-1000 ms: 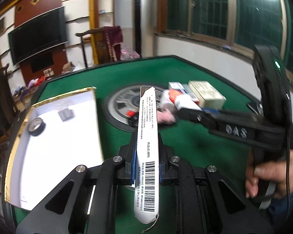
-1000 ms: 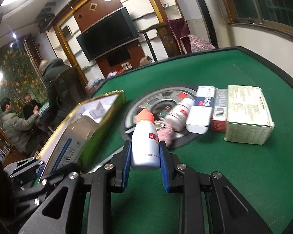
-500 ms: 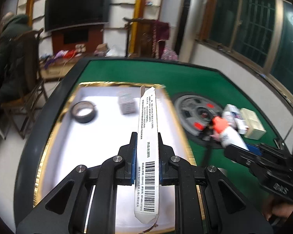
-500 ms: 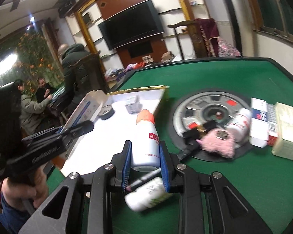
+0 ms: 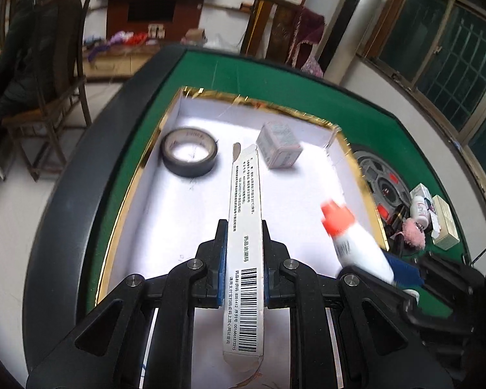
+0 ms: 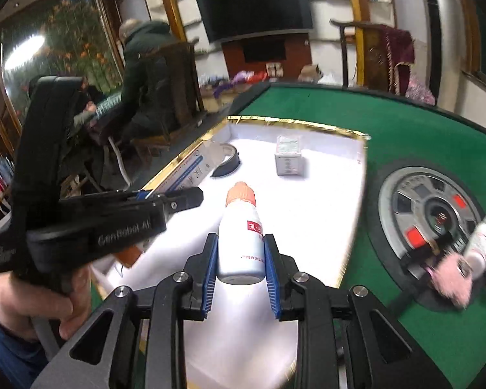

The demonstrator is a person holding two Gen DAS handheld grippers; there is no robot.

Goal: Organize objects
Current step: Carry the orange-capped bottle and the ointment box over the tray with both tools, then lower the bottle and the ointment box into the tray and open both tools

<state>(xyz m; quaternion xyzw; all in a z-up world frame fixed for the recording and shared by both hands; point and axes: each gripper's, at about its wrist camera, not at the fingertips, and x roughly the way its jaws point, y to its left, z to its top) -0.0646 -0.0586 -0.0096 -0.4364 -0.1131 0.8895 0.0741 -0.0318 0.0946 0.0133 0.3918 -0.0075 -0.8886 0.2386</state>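
So, partway: tape (image 5: 189,157) and cube (image 5: 280,149) already sit in the tray (image 5: 139,175). Left gripper (image 5: 243,259) clamps a carton (image 5: 244,243), right gripper (image 6: 239,259) a bottle (image 6: 239,243), both over it; boxes (image 5: 437,217) wait on the table (image 5: 275,74).

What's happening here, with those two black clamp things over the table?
A person is tidying items into a gold-edged white tray. The left gripper clamps a long white barcoded carton; the right gripper clamps a white orange-capped bottle. Both hover over the tray, where a black tape roll and a small grey box lie.
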